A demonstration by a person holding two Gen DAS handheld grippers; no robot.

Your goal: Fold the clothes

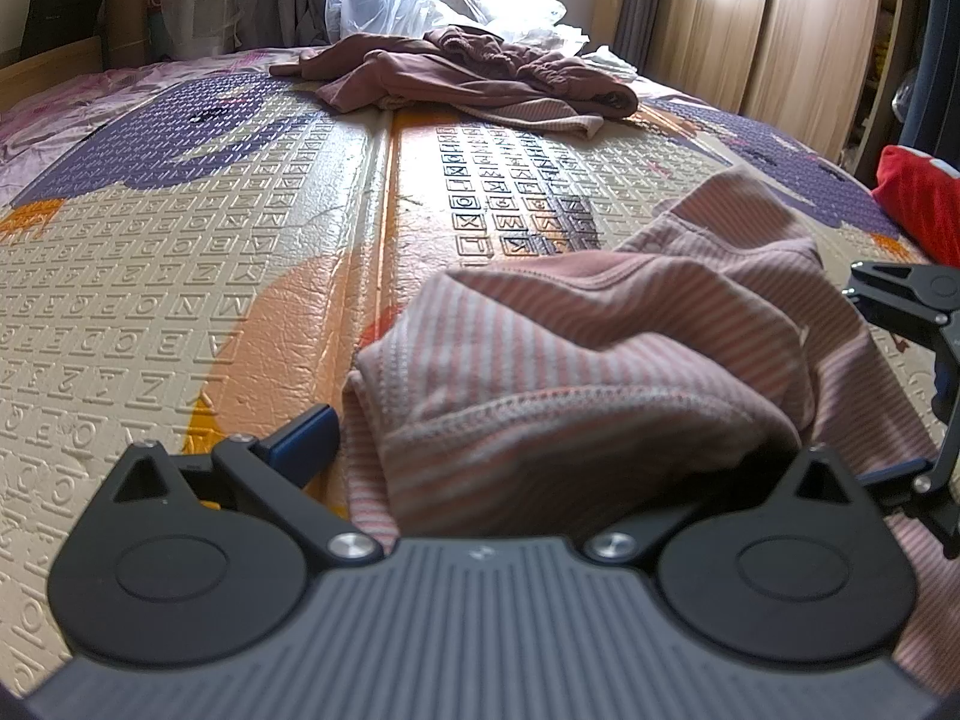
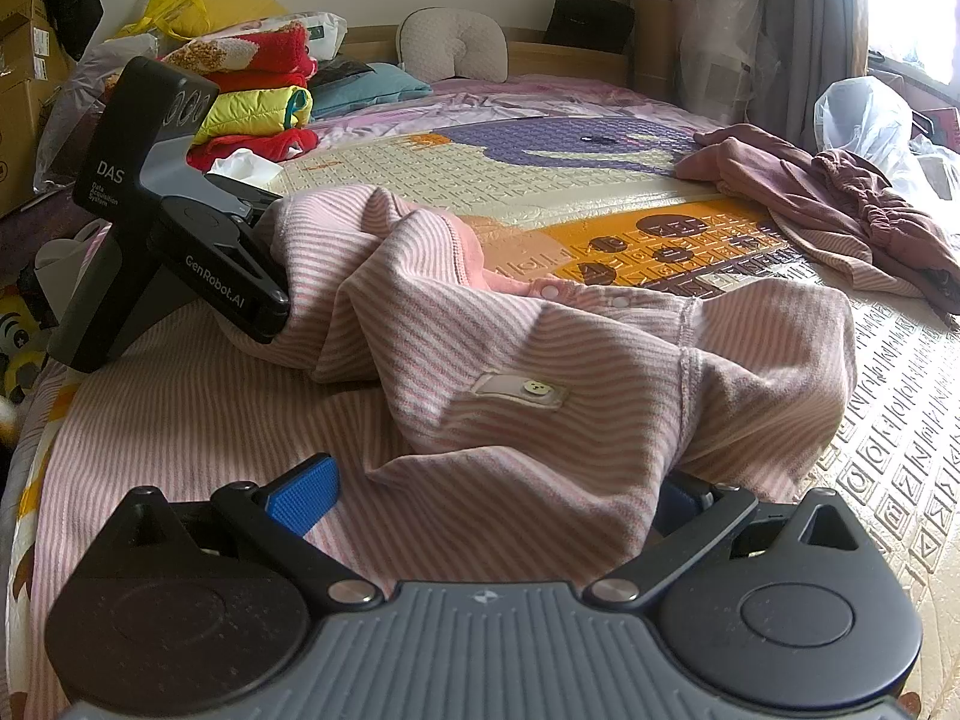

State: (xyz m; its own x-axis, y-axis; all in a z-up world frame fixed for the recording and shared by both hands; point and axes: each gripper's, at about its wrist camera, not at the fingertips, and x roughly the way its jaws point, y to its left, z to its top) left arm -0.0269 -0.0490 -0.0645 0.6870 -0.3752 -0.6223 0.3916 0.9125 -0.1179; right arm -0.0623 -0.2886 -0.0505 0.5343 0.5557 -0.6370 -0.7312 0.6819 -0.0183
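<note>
A: Both grippers have their jaws spread wide, with cloth of the striped garment (image 2: 540, 348) lying between the fingers; neither pinches it yet, I think. The left gripper (image 1: 540, 438) is at one edge, the right gripper (image 2: 498, 498) at another.

B: It lies bunched on the play mat (image 1: 180, 276). Close on one layer only, then lift together. Its long axis I cannot tell; the snap placket (image 2: 585, 295) faces up.

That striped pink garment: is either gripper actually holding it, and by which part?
Both grippers look open around bunched folds of the striped garment. The left gripper is at a stitched edge, the right gripper at a fold below the snaps. A firm hold cannot be told.
</note>
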